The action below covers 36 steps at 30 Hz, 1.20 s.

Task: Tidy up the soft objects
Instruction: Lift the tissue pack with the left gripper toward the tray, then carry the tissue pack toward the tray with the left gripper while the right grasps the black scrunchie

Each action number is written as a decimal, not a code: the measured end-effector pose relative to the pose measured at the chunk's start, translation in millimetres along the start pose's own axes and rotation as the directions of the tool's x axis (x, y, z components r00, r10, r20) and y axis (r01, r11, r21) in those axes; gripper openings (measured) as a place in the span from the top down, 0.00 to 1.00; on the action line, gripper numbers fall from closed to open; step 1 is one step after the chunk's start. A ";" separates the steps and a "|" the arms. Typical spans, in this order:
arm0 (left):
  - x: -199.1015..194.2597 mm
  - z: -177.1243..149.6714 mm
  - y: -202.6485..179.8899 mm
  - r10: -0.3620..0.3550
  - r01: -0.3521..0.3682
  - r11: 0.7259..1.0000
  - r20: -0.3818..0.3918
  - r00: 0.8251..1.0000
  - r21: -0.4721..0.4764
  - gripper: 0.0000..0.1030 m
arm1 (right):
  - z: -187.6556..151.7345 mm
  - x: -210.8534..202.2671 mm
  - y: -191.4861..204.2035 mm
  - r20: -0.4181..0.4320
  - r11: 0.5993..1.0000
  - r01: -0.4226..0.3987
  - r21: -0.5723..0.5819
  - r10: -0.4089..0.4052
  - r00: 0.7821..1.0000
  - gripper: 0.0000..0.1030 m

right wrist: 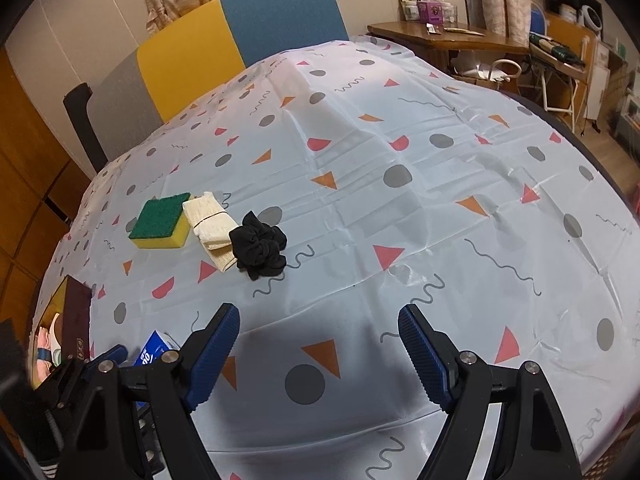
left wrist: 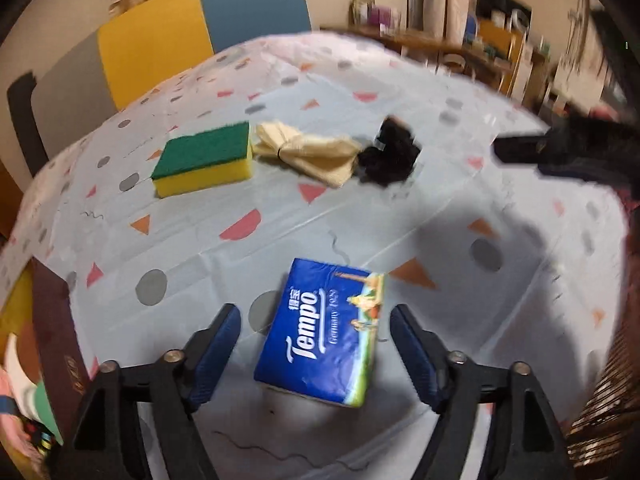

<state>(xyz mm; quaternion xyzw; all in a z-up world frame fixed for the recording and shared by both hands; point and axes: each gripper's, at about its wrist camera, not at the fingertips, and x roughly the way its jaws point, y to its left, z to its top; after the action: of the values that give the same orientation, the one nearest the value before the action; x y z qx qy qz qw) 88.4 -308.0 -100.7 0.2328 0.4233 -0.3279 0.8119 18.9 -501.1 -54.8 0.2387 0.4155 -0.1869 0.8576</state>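
Left claw (left wrist: 316, 334) stands wide, pads clear of the blue tissue pack (left wrist: 320, 334) lying on the table (left wrist: 440, 208) between them; right claw (right wrist: 319, 336) wide and empty; sponge (left wrist: 204, 158), cream cloth (left wrist: 308, 152) and black scrunchie (left wrist: 388, 154) lie well ahead in a row.

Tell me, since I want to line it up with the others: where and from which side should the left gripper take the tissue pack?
Grip the tissue pack across its two long edges, coming down from above. It lies flat on the tablecloth, its long axis running roughly between the fingers of the open left gripper, so its narrower width probably fits between them. The wrapper looks soft, so close gently.
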 end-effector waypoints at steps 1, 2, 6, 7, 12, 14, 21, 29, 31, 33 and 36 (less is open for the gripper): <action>7.3 -0.8 0.5 -0.004 0.004 1.000 -0.033 0.999 0.002 0.46 | -0.3 0.3 0.1 -0.001 1.000 0.003 -0.002 -0.003 1.000 0.20; 11.6 -3.1 3.3 -0.006 0.005 1.000 -0.046 0.999 -0.017 0.47 | -0.6 0.8 0.6 -0.001 1.000 0.006 -0.006 -0.006 1.000 0.20; 6.1 -13.3 17.2 -0.049 0.046 0.993 -0.019 0.999 -0.111 0.48 | -4.1 4.9 5.8 -0.014 0.999 0.004 -0.037 -0.005 1.000 0.23; 3.3 -17.0 19.8 -0.043 0.041 0.991 -0.012 0.999 -0.127 0.48 | -4.7 6.7 8.5 -0.021 0.999 -0.002 -0.049 0.001 1.000 0.26; -15.4 -33.2 27.3 -0.073 0.075 0.981 0.018 0.997 -0.181 0.48 | 4.6 18.7 28.9 -0.039 0.993 -0.041 -0.114 0.037 0.999 0.28; -23.7 -37.5 28.9 -0.084 0.088 0.976 0.031 0.996 -0.197 0.48 | 14.4 28.1 36.2 -0.038 0.989 -0.042 -0.143 0.037 0.999 0.28; -49.8 -42.0 28.9 -0.110 0.122 0.969 0.068 0.992 -0.215 0.48 | 40.8 85.9 59.9 -0.113 0.968 -0.010 -0.251 -0.018 0.993 0.42; -75.1 -43.4 28.4 -0.080 0.101 0.972 0.106 0.991 -0.212 0.48 | 38.8 105.8 63.3 -0.158 0.966 -0.008 -0.259 -0.034 0.987 0.86; -81.2 -44.3 29.4 -0.059 0.083 0.973 0.113 0.992 -0.216 0.48 | 33.0 98.0 62.8 -0.160 0.961 -0.010 -0.277 -0.036 0.987 0.86; -85.5 -45.4 30.2 -0.048 0.074 0.973 0.122 0.991 -0.218 0.48 | 22.9 89.4 61.9 -0.182 0.957 -0.033 -0.290 -0.021 0.983 0.86; -93.3 -48.2 31.3 -0.038 0.069 0.971 0.136 0.990 -0.229 0.48 | 4.2 76.4 59.5 -0.225 0.951 -0.065 -0.302 -0.005 0.974 0.86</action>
<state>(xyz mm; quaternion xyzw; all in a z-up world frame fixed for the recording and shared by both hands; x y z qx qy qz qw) 45.7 -224.0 -44.9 0.1026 0.4110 -0.3122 0.8503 97.1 -464.2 -98.6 0.1280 0.5295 -0.0788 0.8349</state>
